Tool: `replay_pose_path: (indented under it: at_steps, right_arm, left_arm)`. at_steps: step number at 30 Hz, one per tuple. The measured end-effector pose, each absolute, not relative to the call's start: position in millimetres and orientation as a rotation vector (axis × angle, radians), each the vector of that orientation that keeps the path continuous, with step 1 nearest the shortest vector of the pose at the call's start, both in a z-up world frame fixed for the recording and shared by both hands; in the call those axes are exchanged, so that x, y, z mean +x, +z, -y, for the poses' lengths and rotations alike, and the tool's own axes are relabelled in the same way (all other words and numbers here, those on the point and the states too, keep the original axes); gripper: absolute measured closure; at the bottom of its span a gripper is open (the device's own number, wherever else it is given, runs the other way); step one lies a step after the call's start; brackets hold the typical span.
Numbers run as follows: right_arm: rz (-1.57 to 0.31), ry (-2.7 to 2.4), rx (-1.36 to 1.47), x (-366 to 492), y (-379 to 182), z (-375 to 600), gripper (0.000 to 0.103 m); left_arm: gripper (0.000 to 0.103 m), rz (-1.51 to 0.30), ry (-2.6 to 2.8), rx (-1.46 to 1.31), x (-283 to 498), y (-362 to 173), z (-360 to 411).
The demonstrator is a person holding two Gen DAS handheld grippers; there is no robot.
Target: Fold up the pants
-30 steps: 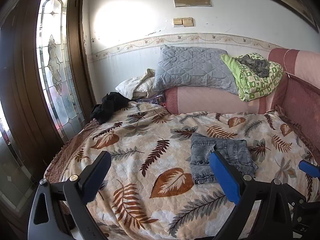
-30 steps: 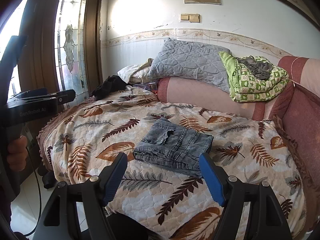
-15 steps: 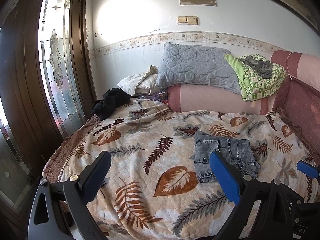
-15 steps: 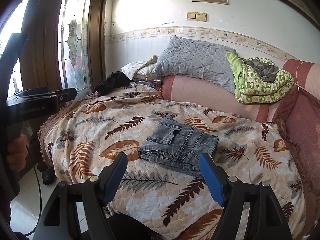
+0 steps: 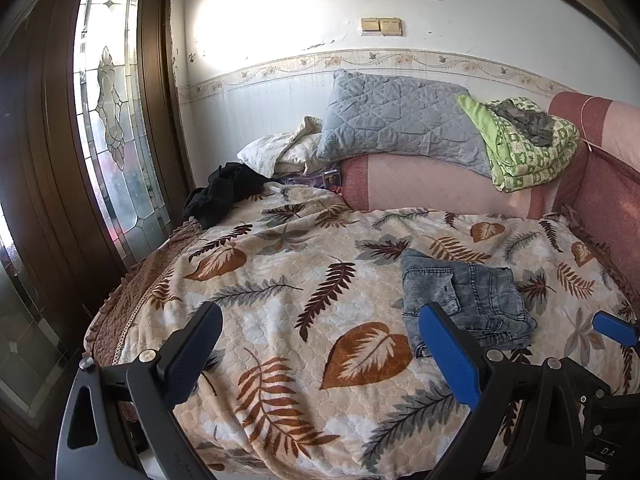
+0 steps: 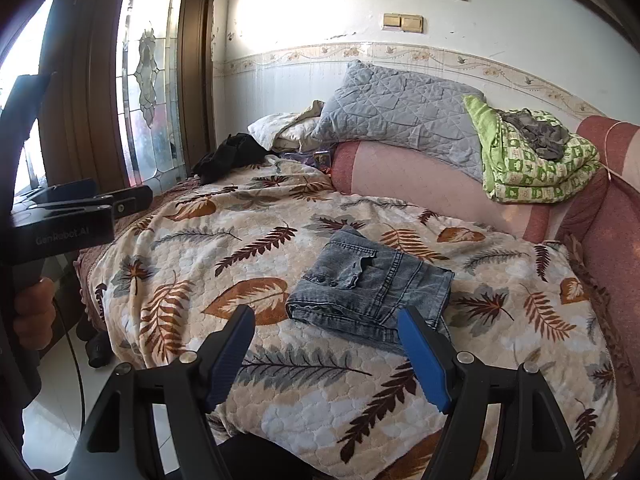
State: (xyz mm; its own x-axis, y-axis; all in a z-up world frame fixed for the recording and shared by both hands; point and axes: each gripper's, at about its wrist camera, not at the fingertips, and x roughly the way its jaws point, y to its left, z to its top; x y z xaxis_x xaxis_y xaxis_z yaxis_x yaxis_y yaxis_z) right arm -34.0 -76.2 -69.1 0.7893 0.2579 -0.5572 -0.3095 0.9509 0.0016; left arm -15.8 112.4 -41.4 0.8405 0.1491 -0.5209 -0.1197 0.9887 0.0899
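Now we see folded pants [image 6: 370, 290] lying mid-blanket [image 6: 256, 252], our left gripper [image 5: 320, 344] and right gripper [image 6: 326, 344] both wide open and empty, short of them, grey pillow [image 6: 404, 112], green quilt [image 6: 540, 168], black garment [image 5: 224, 196] behind, nothing between.

Grey-blue faded denim pants [image 6: 370, 286] are lying on a cream blanket [image 6: 320, 396] showing brown and grey leaves; a green patterned quilt [image 6: 540, 168] is topping pink cushions [image 6: 420, 188].
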Motion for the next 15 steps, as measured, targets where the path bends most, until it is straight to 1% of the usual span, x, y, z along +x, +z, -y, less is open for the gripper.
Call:
replay_pose_path:
  at_steps: [15]
  right_arm:
    - [-0.628,0.265,-0.093,-27,-76,57,0.026]
  left_arm:
    - [0.004,-0.575,0.130,0.037,0,-53,-136]
